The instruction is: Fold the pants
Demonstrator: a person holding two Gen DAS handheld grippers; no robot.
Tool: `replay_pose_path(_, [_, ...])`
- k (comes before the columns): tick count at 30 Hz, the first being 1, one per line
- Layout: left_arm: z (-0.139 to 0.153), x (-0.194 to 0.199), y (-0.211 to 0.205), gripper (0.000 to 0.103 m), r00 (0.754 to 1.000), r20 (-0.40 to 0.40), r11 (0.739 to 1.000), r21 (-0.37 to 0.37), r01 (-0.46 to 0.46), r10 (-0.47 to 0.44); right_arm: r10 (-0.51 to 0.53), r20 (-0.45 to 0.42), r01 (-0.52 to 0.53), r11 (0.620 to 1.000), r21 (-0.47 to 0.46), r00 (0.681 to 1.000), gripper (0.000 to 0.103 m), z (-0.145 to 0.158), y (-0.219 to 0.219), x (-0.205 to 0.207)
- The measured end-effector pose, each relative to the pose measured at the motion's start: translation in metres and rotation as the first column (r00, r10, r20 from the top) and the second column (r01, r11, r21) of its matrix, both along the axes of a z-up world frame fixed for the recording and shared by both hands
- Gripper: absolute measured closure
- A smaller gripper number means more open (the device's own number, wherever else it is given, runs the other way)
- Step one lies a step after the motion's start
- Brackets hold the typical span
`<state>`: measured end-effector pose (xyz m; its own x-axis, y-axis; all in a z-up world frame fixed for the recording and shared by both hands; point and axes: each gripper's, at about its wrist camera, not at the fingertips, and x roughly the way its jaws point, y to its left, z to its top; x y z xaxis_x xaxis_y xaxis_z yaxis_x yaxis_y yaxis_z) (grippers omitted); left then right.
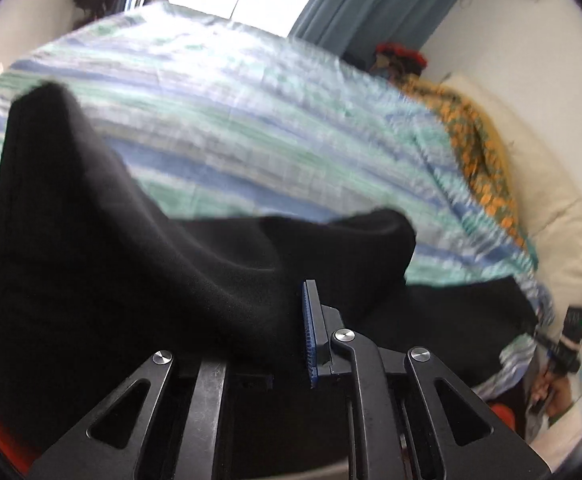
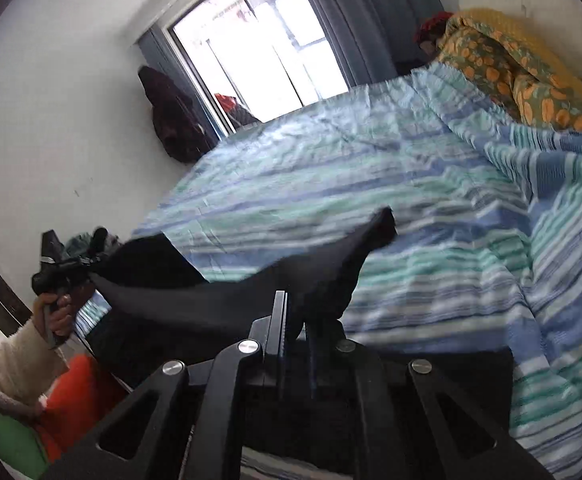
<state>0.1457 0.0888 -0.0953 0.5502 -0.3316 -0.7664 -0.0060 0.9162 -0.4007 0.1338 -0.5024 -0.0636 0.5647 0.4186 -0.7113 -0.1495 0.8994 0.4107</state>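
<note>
The black pants (image 1: 139, 264) hang stretched in the air above the striped bed (image 1: 251, 128). My left gripper (image 1: 291, 332) is shut on one edge of the cloth, which drapes over and hides its left finger; the blue-padded right finger (image 1: 310, 332) shows. In the right wrist view my right gripper (image 2: 295, 320) is shut on the other edge of the pants (image 2: 219, 300), a corner flapping up past it. The left gripper (image 2: 63, 268) also shows there at far left, held by a hand, with cloth pulled taut between the two.
The bed (image 2: 371, 168) has a blue, green and white striped cover. An orange floral blanket (image 2: 511, 76) and a cream pillow (image 1: 539, 184) lie at its head. A window with blue curtains (image 2: 355, 12) stands behind. Something orange-red (image 2: 79, 396) lies low beside the bed.
</note>
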Motion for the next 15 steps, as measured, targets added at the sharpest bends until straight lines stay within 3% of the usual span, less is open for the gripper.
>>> replay_pose_path(2, [-0.048,-0.019,-0.023,0.093,0.993,-0.115,0.997,0.062,0.048,-0.041,-0.018,-0.164,0.008,0.998,-0.057,0.986,0.095,-0.046,-0.007,-0.005])
replay_pose_path(4, [-0.067,-0.03,-0.04,0.094,0.988,-0.148,0.995,0.079,0.056,-0.044,-0.032,-0.272,0.005,0.995,-0.1,0.962,0.095,-0.08,-0.014,-0.01])
replay_pose_path(9, [-0.055,-0.037,-0.067,0.094,0.986,-0.129,0.985,0.119,0.122,-0.106,-0.182,-0.262,0.15,0.979,-0.139,0.948,0.095,-0.093,-0.036,-0.027])
replay_pose_path(15, [-0.057,-0.052,-0.1,0.094,0.968,-0.152,0.962,0.157,0.223,-0.2,-0.358,-0.262,0.335,0.933,-0.13,0.896,0.095,-0.089,-0.069,-0.048])
